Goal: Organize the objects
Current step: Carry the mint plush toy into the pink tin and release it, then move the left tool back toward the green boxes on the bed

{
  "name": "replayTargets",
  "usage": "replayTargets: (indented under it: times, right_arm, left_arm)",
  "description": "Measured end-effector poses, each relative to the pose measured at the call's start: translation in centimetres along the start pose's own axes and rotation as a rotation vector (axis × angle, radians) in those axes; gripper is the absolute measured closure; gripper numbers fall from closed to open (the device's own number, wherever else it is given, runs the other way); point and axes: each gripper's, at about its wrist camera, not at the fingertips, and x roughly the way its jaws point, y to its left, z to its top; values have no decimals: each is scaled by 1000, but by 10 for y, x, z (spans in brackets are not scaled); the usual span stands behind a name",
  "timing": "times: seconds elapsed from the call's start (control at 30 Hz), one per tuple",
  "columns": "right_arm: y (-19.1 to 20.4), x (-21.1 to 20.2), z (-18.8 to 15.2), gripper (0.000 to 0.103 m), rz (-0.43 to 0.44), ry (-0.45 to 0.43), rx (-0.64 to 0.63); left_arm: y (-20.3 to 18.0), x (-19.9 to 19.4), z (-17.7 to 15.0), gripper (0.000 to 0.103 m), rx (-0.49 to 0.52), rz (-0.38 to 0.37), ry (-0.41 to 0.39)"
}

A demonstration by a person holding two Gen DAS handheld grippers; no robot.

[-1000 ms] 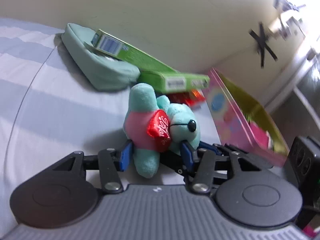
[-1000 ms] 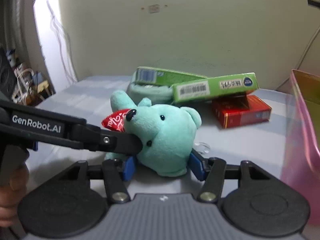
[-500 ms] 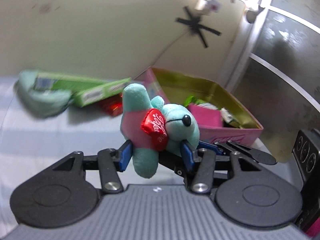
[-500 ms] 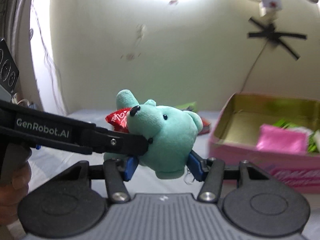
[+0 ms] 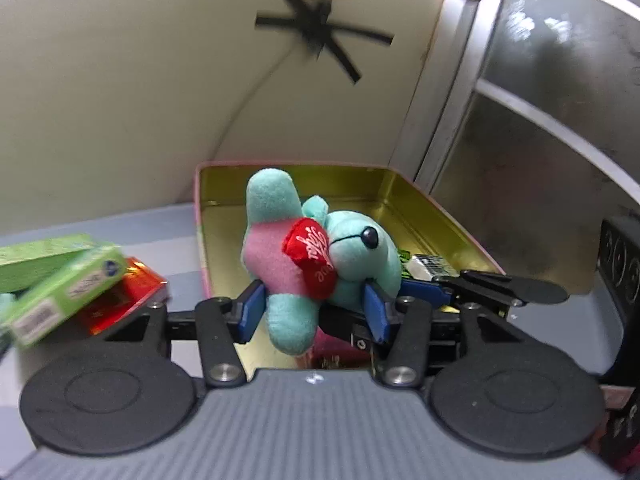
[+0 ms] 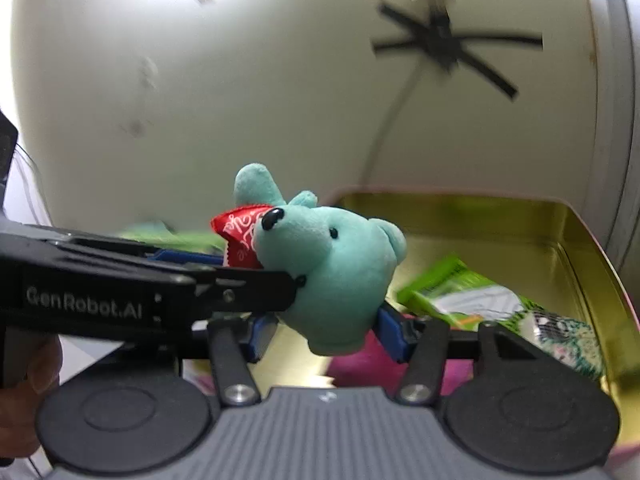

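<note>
A: While both tools share the load, where does the toy sit?

B: The teal plush bear with a pink belly and a red satin heart [image 5: 316, 256] hangs in the air over the pink-walled tin box with a gold inside [image 5: 436, 216], clear of its floor. The left tool [image 5: 312, 312] has its blue pads part-closed on the bear's lower body and leg; the right tool [image 6: 324, 332] has its pads part-closed on the underside of the head. Each is shut on the plush, neither wide open nor fully closed.

A: Why two grips on one soft toy?

B: My reading: the plush is limp, so holding body and head apart keeps it from flopping or swinging on the way in.

A: What is already in the box?

B: A green and white printed packet [image 6: 472, 300] lies toward the right side, and something pink lies lower down, mostly hidden. The far-left part of the gold floor looks bare, so that is likely where the bear fits.

A: What remains outside?

B: Two green cardboard cartons [image 5: 60, 276] stacked over a red carton [image 5: 128, 296], on the striped grey surface just left of the box

A: Risk?

B: Uneven release could tip the bear onto the box rim
</note>
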Motion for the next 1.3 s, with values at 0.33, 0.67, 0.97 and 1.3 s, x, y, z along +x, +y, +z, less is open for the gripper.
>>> replayTargets:
  times: [0.33,0.67,0.97,1.3]
  right_arm:
    - [-41,84,69,50,-84,235,-55]
    - [-53,138,77,37,-122,252,-69]
    - [-66,123,65,36,-99,225,32]
    - [-64,65,70,36,-99,168,60]
  left_arm:
    - [26,85,46,48,-134,-1,80]
    - [15,116,55,34,-37,191,51]
    - [1,100,50,27,39,304,-7]
    - [-7,49,44,26,46,327,-44]
